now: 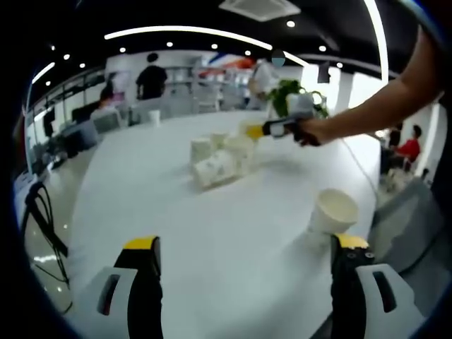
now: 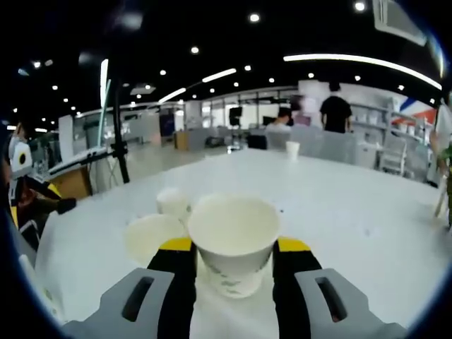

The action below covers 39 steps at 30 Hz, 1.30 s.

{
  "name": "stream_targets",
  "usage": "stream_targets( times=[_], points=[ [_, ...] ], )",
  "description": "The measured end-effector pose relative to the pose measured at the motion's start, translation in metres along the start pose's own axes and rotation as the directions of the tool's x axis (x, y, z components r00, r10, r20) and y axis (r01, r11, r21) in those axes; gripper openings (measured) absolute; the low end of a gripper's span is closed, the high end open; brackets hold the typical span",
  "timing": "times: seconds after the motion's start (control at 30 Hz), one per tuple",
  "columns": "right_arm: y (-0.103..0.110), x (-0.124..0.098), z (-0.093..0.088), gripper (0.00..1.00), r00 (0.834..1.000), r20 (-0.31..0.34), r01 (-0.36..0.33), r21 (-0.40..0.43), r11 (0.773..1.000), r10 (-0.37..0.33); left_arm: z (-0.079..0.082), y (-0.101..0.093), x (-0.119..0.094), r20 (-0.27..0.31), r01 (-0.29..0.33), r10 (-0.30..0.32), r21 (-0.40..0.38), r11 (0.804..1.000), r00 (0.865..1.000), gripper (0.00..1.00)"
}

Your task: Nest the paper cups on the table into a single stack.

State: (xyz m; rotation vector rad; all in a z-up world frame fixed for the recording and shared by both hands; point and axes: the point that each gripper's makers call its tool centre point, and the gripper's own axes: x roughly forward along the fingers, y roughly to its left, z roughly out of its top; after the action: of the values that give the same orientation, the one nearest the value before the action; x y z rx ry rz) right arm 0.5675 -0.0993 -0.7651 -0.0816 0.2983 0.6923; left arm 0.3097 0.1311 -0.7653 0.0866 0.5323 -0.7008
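Left gripper point(image 1: 244, 265): jaws spread wide with nothing between them, hovering over the bare near part of the white table point(image 1: 176, 233).
Cup cluster point(image 1: 220, 159): in the left gripper view, several paper cups sit bunched toward the middle of the table, at least one lying on its side; how many are already nested I cannot tell.
Lone cup point(image 1: 333, 210): stands upright near the table's right edge, just ahead of the left gripper's right jaw and apart from the cluster.
Right gripper point(image 2: 233, 272): jaws closed narrow around one upright paper cup point(image 2: 233, 244), mouth up, held above the table; in the left gripper view this gripper reaches in over the cluster.
Cups beside it: in the right gripper view a tipped cup point(image 2: 152, 236) and a small upright cup point(image 2: 173, 203) sit just left of and behind the held one.
Far cup point(image 2: 292, 149): stands alone near the table's far edge.
Progress: early, by my reading; one cup is in hand, while the cluster, the lone cup and the far cup are left to join a single stack.
Room: wide bare tabletop around the left gripper; the lone cup sits close to the edge, so a nudge could push it off.
Surroundings: a potted plant point(image 1: 293, 97) stands beyond the cluster, people well back.
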Motion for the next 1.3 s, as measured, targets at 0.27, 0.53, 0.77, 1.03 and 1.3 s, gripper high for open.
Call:
stream_targets(
  times=[0.27, 0.53, 0.77, 1.03, 1.3],
  points=[
    [-0.001, 0.003, 0.020, 0.39, 1.000, 0.016, -0.003, -0.021, 1.000, 0.003, 0.004, 0.000, 0.001, 0.007, 0.003, -0.003, 0.005, 1.000, 1.000, 0.98],
    [-0.005, 0.000, 0.038, 0.39, 1.000, 0.026, 0.001, -0.035, 0.999, 0.000, 0.006, 0.002, -0.001, 0.008, 0.000, 0.000, 0.001, 1.000, 1.000, 0.98],
    [-0.012, -0.003, 0.055, 0.39, 0.999, 0.036, 0.004, -0.040, 0.999, -0.002, 0.007, 0.002, -0.001, 0.012, 0.000, 0.000, 0.001, 1.000, 1.000, 0.98],
    [-0.011, -0.003, 0.072, 0.39, 0.999, 0.049, -0.002, -0.046, 0.999, 0.004, 0.012, 0.002, -0.002, 0.020, 0.001, -0.001, 0.002, 1.000, 1.000, 0.98],
    [-0.013, -0.004, 0.083, 0.39, 0.998, 0.055, -0.001, -0.052, 0.999, 0.004, 0.018, 0.004, -0.001, 0.028, 0.001, -0.001, 0.003, 1.000, 1.000, 0.98]
  ],
)
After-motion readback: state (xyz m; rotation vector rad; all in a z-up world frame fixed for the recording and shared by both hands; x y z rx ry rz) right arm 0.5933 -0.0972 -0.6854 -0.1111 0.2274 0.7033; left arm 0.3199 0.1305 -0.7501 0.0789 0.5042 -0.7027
